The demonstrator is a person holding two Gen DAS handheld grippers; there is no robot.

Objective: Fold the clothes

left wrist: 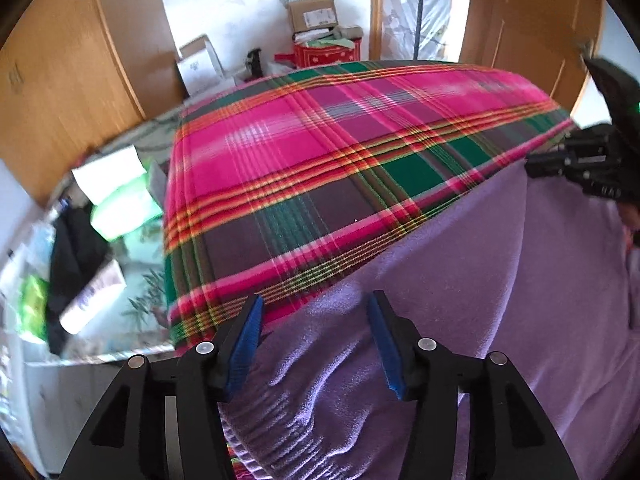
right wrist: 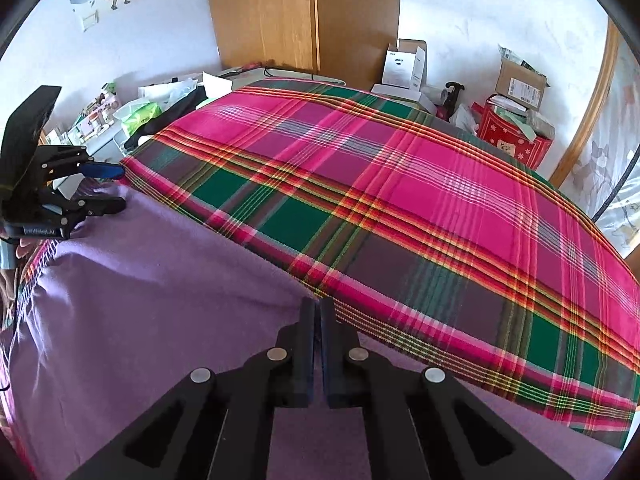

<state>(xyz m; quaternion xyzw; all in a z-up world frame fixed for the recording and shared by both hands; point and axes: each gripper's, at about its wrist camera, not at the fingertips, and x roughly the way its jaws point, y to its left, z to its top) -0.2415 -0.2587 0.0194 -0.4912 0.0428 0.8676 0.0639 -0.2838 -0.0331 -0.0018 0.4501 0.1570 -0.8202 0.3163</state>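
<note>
The purple garment (right wrist: 140,280) lies on the plaid-covered bed (right wrist: 400,184). The right tongs (right wrist: 318,316) pinch its far edge; the left tongs (left wrist: 316,320) gape wide over its elastic-waist corner.

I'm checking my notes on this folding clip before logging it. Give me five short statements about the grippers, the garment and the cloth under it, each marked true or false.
1. The left gripper is open. True.
2. The right gripper is wide open. False: its jaws are closed at the edge of the purple garment.
3. The garment lies on a plaid cloth. True.
4. The plaid cloth is mostly blue. False: it is mainly pink, with green and dark blocks.
5. A red box stands beyond the cloth's far side. True.
</note>
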